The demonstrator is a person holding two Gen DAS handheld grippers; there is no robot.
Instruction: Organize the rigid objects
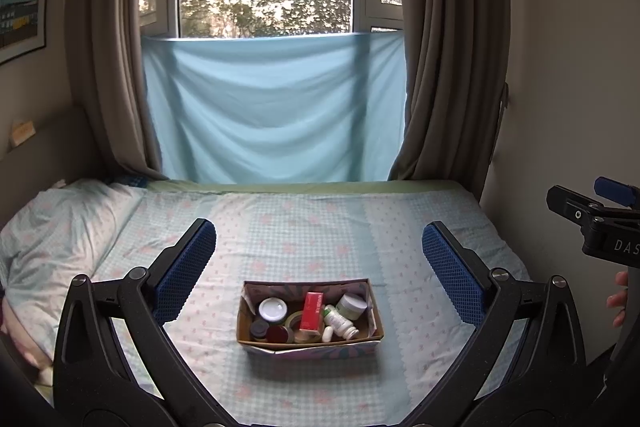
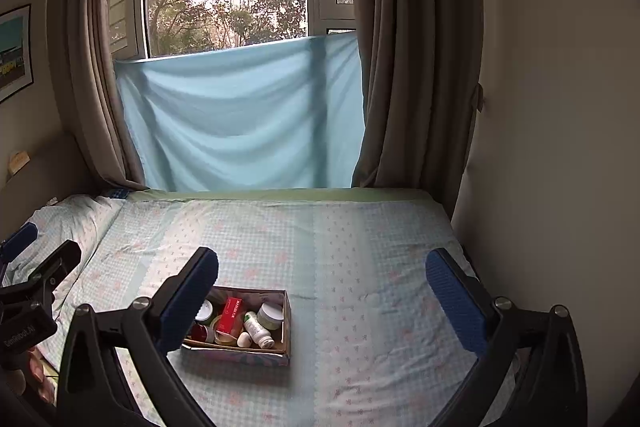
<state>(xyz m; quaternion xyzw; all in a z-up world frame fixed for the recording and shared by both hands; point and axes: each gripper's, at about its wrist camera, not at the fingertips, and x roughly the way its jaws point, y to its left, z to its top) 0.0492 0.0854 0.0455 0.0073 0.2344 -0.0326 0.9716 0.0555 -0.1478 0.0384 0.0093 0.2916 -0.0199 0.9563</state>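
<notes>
On my right tool [image 1: 600, 227], seen from the left camera, I read the white letters "DAS" before the edge cuts them off; on my left tool [image 2: 28, 323] I read "EenRobot.AI"; the red box [image 1: 312, 311] carries print too small to read

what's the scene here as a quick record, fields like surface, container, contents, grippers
surface: bed with a light patterned sheet
container: open cardboard box on the bed
contents: red carton, white bottle lying down, white-lidded jar, tape roll, pale jar
left gripper: open, above the bed, box between its fingers in view
right gripper: open, holding nothing
backdrop: blue cloth over the window's lower part
</notes>
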